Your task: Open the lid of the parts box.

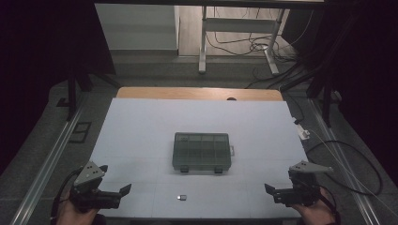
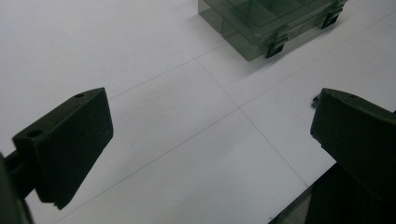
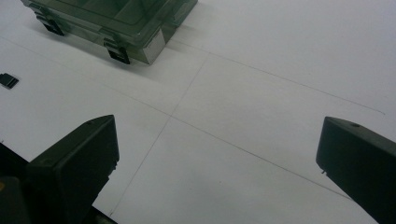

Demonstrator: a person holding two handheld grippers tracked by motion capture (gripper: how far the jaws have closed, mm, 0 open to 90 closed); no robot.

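Note:
A closed, smoky-green translucent compartment box [image 1: 202,151] lies at the middle of the white tabletop [image 1: 141,126], its two dark latches facing the near edge. It also appears as the box [image 2: 261,18] in the left gripper view and the box [image 3: 116,18] in the right gripper view. A small dark piece [image 1: 182,197] lies on the white surface in front of the box, and shows as the small piece [image 3: 8,80] at the left edge of the right gripper view. My left gripper [image 1: 115,179] [image 2: 205,121] is held at the near left corner, open and empty. My right gripper [image 1: 280,179] [image 3: 217,144] is held at the near right corner, open and empty.
The table's wooden back edge [image 1: 199,93] shows beyond the white sheet. A white connector with a cable [image 1: 304,133] hangs at the right edge. On the floor beyond stand a white frame [image 1: 202,42] and loose cables [image 1: 244,44]. Dark curtains flank both sides.

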